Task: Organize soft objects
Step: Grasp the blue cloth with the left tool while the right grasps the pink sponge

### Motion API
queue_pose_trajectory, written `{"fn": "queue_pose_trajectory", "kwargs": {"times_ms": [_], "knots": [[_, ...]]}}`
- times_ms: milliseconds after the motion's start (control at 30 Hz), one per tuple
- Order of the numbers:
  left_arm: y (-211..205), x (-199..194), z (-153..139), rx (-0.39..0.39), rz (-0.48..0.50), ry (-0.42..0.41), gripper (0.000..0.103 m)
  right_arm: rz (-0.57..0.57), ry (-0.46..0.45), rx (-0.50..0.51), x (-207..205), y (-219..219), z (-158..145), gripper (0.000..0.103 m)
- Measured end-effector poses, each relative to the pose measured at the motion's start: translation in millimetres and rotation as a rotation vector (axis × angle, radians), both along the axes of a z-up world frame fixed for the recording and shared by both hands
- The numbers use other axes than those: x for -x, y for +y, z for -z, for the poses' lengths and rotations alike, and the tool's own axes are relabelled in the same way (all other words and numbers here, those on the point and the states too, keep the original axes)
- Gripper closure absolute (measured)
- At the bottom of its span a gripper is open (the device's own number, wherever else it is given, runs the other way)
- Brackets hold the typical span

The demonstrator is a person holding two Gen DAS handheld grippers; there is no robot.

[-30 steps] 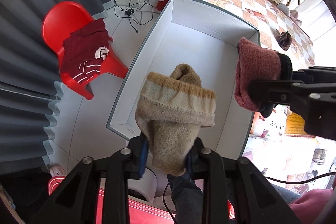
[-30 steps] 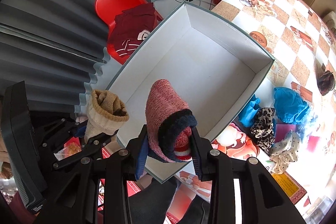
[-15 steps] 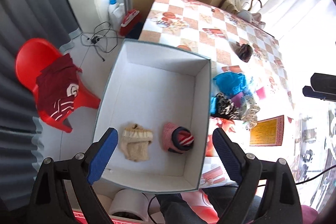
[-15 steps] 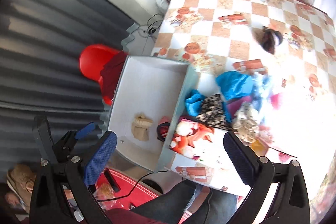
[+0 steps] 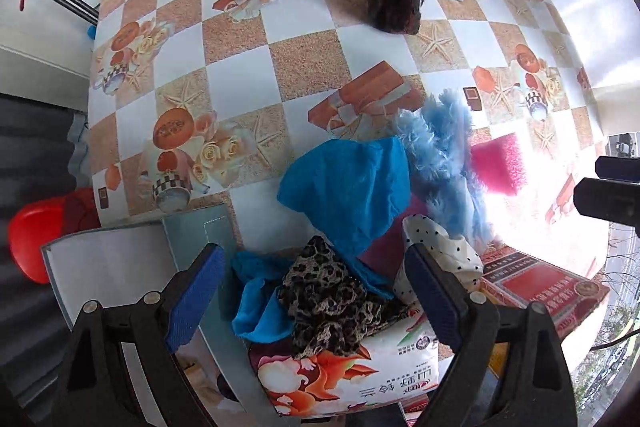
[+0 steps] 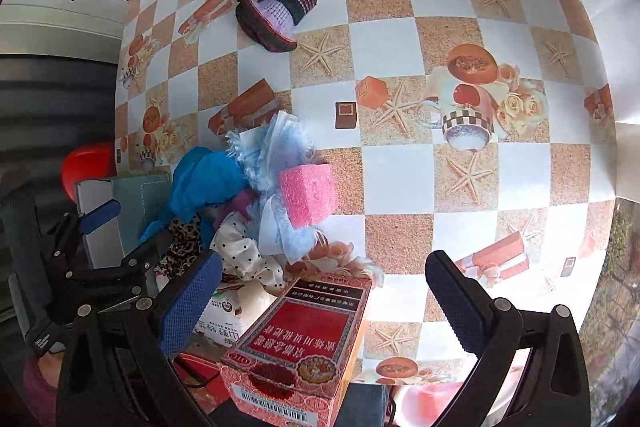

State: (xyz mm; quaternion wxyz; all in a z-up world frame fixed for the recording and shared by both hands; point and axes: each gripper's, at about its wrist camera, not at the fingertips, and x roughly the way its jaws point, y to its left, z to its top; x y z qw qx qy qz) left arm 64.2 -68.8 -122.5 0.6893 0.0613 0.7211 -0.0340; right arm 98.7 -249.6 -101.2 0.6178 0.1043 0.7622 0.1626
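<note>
Two grippers, both empty with jaws spread wide: a second ago the left held a beige knitted sock and the right a pink one; both socks were since dropped into the white box point(image 5: 108, 267), so two items count as sorted and both tools have swung back over the table. Left to right:

- Left gripper point(image 5: 312, 291), above the pile's near edge.
- Pile beside the box wall (overlapping, count approximate): one leopard-print cloth point(image 5: 328, 303), one blue cloth point(image 5: 348, 187), one polka-dot cloth point(image 5: 440, 247), one fluffy light-blue piece point(image 5: 440, 139), one pink piece point(image 6: 308, 195).
- One dark knitted bootie point(image 6: 276, 15), well apart.
- One red carton point(image 6: 304, 339), below the right gripper point(image 6: 324, 291).
</note>
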Motion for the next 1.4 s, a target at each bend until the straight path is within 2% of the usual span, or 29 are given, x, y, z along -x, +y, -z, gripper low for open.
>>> {"fn": "queue_pose_trajectory", "kwargs": {"times_ms": [133,200,267,300,333,367,400,467,533,600,733,900,967,1000,1033,1067,1100,1200,1400], "knots": [[1.5,-19.1,43.1,-0.034,-0.048,0.101,0.010,-0.084,0.067,-0.040,-13.8,26.3,51.2,0.001],[5.5,-24.6,57.9,-0.039,-0.085,0.138,0.010,-0.101,0.086,-0.019,-13.7,25.1,70.2,0.001],[4.5,-29.5,63.3,-0.094,-0.083,0.134,0.011,-0.082,0.065,0.073,-15.3,3.8,80.3,0.001],[2.7,-31.8,63.8,-0.083,-0.072,0.131,0.013,-0.056,0.038,0.144,-17.4,-14.5,82.1,0.001],[1.4,-33.5,64.5,-0.040,-0.072,0.137,0.024,-0.025,0.014,0.215,-19.7,-36.2,83.4,0.001],[1.1,-34.8,66.2,-0.016,-0.080,0.151,0.027,0.008,0.003,0.275,-20.8,-58.9,84.1,0.001],[1.1,-36.2,67.4,-0.023,-0.090,0.154,0.027,0.048,0.005,0.295,-20.5,-80.6,84.0,0.001],[3.5,-38.1,66.3,-0.046,-0.109,0.129,0.027,0.129,0.028,0.220,-16.1,-111.9,82.8,0.001],[7.7,-39.5,66.0,-0.047,-0.135,0.125,0.027,0.156,0.037,0.130,-10.4,-121.1,81.7,0.001],[9.7,-39.8,66.4,-0.053,-0.130,0.126,0.026,0.125,0.011,0.088,-7.6,-113.2,82.1,0.001],[4.1,-52.5,68.6,-0.097,-0.110,0.109,0.024,-0.023,-0.050,0.061,-8.1,-68.5,88.6,0.001],[-2.5,-69.2,90.2,-0.108,-0.158,0.131,0.024,-0.146,-0.106,0.125,-4.1,-24.1,101.0,0.000],[-1.9,-70.8,89.4,-0.080,-0.178,0.107,0.025,-0.193,-0.140,0.177,0.3,-13.7,100.8,0.000],[-1.9,-70.6,87.5,-0.072,-0.181,0.093,0.037,-0.202,-0.142,0.190,2.6,-12.3,100.9,0.000],[-2.2,-70.5,85.3,-0.071,-0.180,0.084,0.063,-0.196,-0.140,0.197,4.4,-13.3,100.2,0.007],[-2.3,-70.0,83.2,-0.077,-0.177,0.080,0.075,-0.188,-0.150,0.207,4.0,-12.1,97.3,0.025],[-1.8,-71.4,78.2,-0.082,-0.179,0.069,0.078,-0.185,-0.171,0.215,4.7,-11.5,91.3,0.032],[-1.8,-69.5,55.3,-0.064,-0.182,-0.012,0.079,-0.145,-0.160,0.139,3.0,-20.1,78.2,0.032],[-12.1,-51.2,2.5,-0.074,-0.117,-0.124,0.079,-0.060,-0.176,0.059,8.6,-50.5,45.7,0.032]]}}
